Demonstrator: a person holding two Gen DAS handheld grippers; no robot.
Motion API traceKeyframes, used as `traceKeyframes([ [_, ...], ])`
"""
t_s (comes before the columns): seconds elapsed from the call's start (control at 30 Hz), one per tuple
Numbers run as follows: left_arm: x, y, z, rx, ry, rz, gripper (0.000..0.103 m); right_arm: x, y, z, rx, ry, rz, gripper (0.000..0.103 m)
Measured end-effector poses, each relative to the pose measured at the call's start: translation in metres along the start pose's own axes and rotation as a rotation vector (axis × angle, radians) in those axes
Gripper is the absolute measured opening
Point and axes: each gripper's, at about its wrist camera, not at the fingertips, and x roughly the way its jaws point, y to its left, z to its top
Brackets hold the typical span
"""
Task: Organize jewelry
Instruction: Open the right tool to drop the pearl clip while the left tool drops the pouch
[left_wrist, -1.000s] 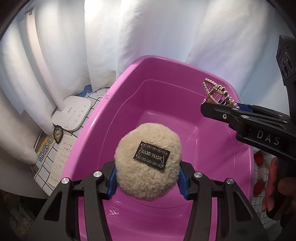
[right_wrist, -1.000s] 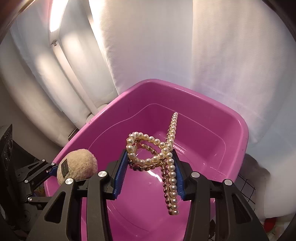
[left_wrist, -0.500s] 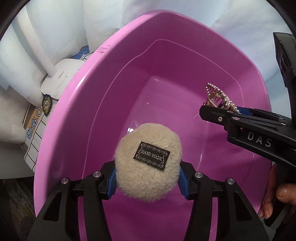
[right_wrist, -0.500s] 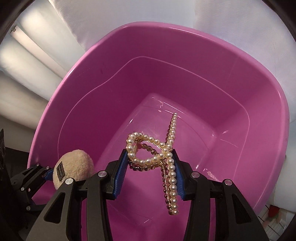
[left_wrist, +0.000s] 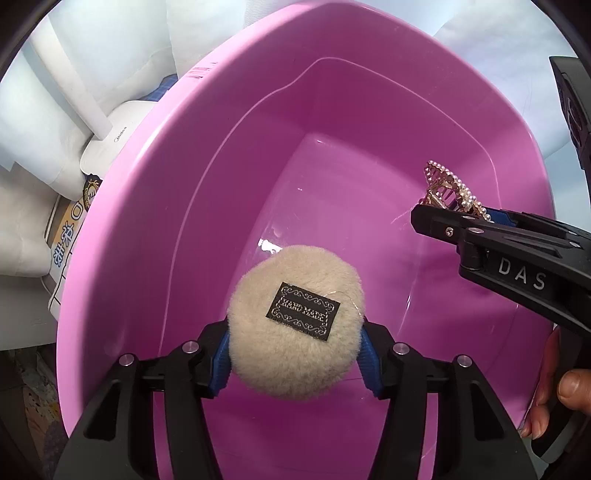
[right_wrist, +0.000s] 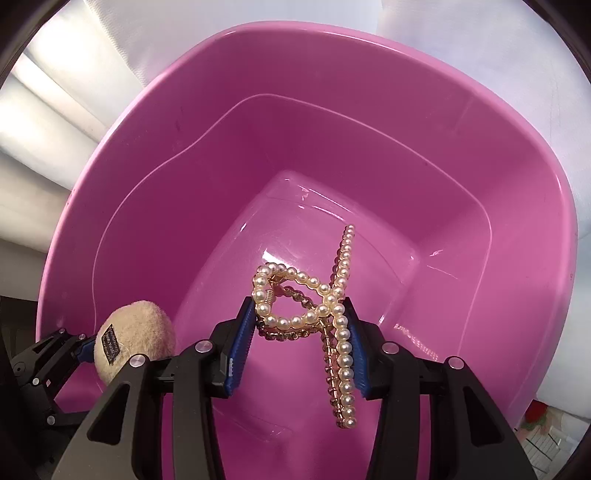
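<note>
My left gripper (left_wrist: 295, 347) is shut on a beige fluffy pom-pom (left_wrist: 295, 321) with a black "HAND MADE" label, held over the inside of a pink plastic basin (left_wrist: 155, 192). My right gripper (right_wrist: 299, 343) is shut on a gold hair claw clip covered in pearls (right_wrist: 325, 314), also held above the basin's (right_wrist: 155, 155) floor. In the left wrist view the right gripper (left_wrist: 458, 218) comes in from the right with the clip (left_wrist: 448, 190) at its tip. In the right wrist view the pom-pom (right_wrist: 133, 339) shows at lower left in the left gripper (right_wrist: 92, 347).
The basin holds nothing on its floor. White cloth (left_wrist: 110, 44) hangs behind it. A white device (left_wrist: 110, 147) and a printed box (left_wrist: 66, 236) lie to the basin's left. A checked surface (right_wrist: 546, 439) shows at lower right.
Both grippers have moved forward and down over the basin, which now fills both views. Each still holds its item.
</note>
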Motion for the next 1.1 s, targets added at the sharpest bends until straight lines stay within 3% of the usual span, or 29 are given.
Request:
traceKeyframes([
  [0.2, 0.004, 0.000, 0.004, 0.009, 0.016, 0.010, 0.059, 0.003, 0.004, 0.000, -0.019, 0.006, -0.001, 0.064],
  [0.57, 0.009, -0.006, 0.005, 0.027, 0.032, 0.013, 0.065, -0.002, 0.002, -0.003, -0.018, -0.020, 0.010, 0.065],
  [0.87, 0.004, -0.010, 0.002, 0.045, 0.022, 0.001, 0.073, -0.002, 0.000, -0.002, -0.016, -0.025, 0.014, 0.065],
  [1.1, -0.003, -0.015, -0.002, 0.067, -0.005, 0.028, 0.074, -0.003, 0.000, -0.002, -0.015, -0.028, 0.016, 0.065],
])
